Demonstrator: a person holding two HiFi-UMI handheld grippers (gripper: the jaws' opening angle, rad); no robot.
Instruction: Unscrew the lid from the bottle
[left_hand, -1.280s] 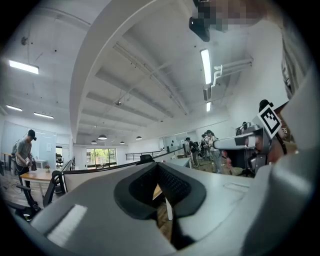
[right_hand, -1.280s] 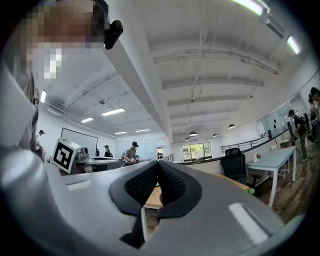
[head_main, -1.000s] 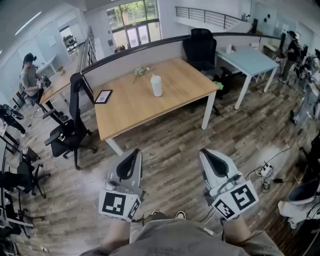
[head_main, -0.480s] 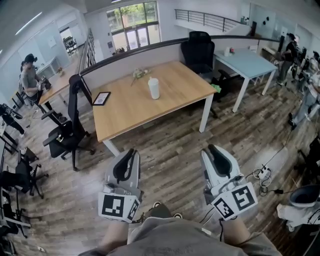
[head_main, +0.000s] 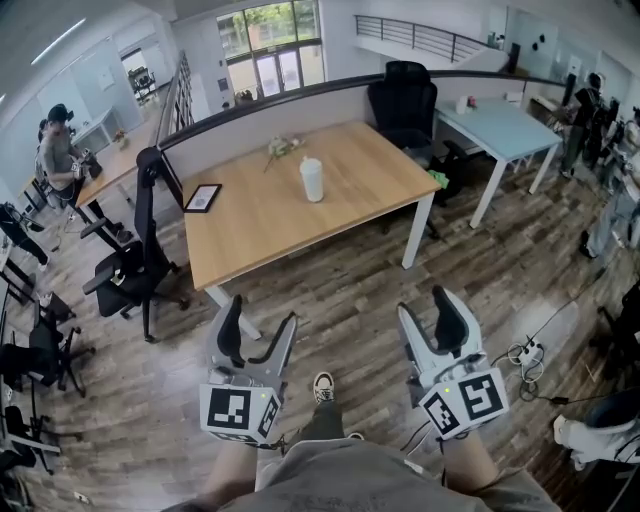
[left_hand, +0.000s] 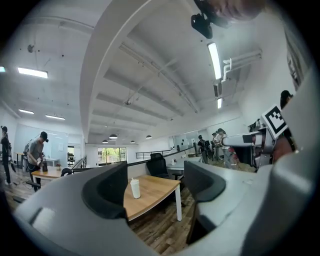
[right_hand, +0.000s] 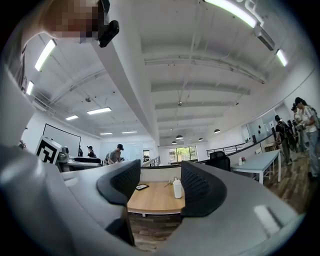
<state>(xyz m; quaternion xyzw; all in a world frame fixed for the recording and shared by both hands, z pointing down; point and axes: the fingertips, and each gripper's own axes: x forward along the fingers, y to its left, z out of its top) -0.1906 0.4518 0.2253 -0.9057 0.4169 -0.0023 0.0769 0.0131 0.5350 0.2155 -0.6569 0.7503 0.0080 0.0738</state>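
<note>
A white bottle (head_main: 313, 180) with its lid on stands upright on the wooden table (head_main: 260, 225), well ahead of both grippers. My left gripper (head_main: 260, 314) is held level over the floor short of the table. Its jaws have just been opening and nothing is between them. My right gripper (head_main: 425, 306) is beside it, its jaws also just opening and empty. In the left gripper view the bottle (left_hand: 135, 188) appears far off between the jaws of the left gripper (left_hand: 155, 187). The right gripper view shows the bottle (right_hand: 177, 189) by the right pad of the right gripper (right_hand: 160, 187).
A small framed tablet (head_main: 206, 195) and a sprig of flowers (head_main: 283, 147) lie on the table. Black office chairs (head_main: 135, 265) stand at its left and one (head_main: 403, 100) behind it. A light blue table (head_main: 505, 120) is at right. A power strip with cables (head_main: 525, 350) lies on the floor.
Both grippers' jaws have gone from shut to open. Both grippers have moved forward toward the table, and the person has stepped a foot forward.
</note>
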